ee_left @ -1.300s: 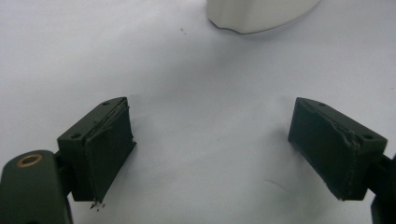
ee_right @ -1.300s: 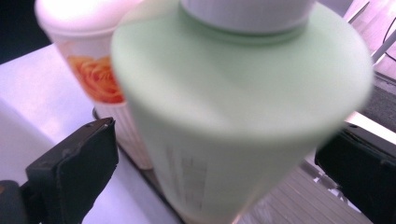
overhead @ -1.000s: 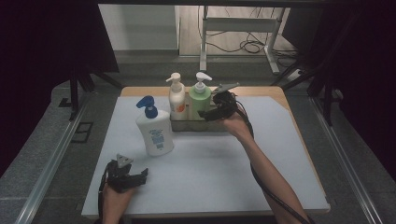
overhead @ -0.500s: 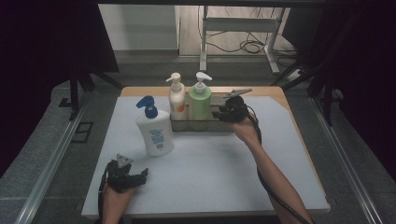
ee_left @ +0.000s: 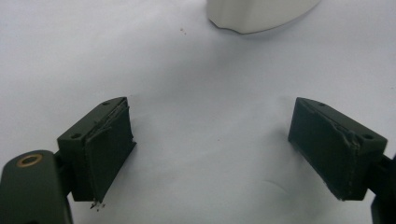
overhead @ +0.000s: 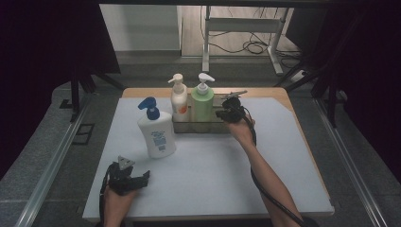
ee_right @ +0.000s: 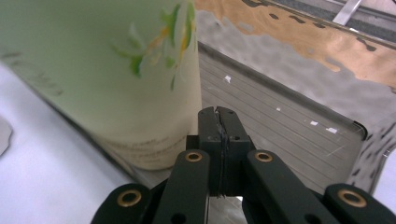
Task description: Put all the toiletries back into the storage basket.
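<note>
The tray [overhead: 222, 126] is sitting at the table's [overhead: 283, 156] far edge, carrying the green bottle [overhead: 202, 108] and the cream bottle [overhead: 178, 101] side by side. Your right gripper [overhead: 226, 113] is hanging over the tray's bare right end, just beside the green bottle, jaws just snapped together on nothing. The white bottle [overhead: 157, 132] is standing alone, left of the tray. Your left gripper [overhead: 135, 178] is resting near you, jaws wide, empty. Labels are reading too small.

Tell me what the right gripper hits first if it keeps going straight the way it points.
Probably the bare floor of the clear tray: the right gripper, jaws shut with nothing between them, points down into it just beside the green bottle. Depth is hard to judge, so it might graze the bottle.
</note>
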`<state>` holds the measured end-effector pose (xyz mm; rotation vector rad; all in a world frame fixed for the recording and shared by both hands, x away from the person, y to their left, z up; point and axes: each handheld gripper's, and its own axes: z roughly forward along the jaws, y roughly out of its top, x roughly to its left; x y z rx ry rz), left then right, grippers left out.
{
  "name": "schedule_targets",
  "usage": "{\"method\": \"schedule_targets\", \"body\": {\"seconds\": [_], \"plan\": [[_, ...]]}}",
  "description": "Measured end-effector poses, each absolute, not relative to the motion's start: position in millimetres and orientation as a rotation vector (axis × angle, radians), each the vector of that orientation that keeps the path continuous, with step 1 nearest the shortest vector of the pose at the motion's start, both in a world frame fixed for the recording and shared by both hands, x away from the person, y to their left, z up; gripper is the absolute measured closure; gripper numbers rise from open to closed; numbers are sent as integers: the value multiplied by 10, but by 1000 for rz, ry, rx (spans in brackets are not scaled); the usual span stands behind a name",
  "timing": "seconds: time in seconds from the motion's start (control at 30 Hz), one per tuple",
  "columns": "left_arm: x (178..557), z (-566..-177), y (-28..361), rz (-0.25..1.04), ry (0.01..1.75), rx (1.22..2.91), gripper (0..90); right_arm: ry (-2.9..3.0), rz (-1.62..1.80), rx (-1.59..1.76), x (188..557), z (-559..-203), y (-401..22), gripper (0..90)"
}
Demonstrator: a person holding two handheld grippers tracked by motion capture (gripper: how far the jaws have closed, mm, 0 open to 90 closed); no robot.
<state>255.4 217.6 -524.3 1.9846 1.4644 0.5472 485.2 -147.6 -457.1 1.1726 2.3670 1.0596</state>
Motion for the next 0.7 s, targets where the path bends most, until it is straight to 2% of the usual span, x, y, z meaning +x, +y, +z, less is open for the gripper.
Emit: {"method": "schedule_targets", "body": {"seconds": [0.7], "plan": [[2555, -5243, 2176, 549, 1465, 1986, 132, 2407, 1053, 1229, 4928, -4637, -1273, 895]]}}
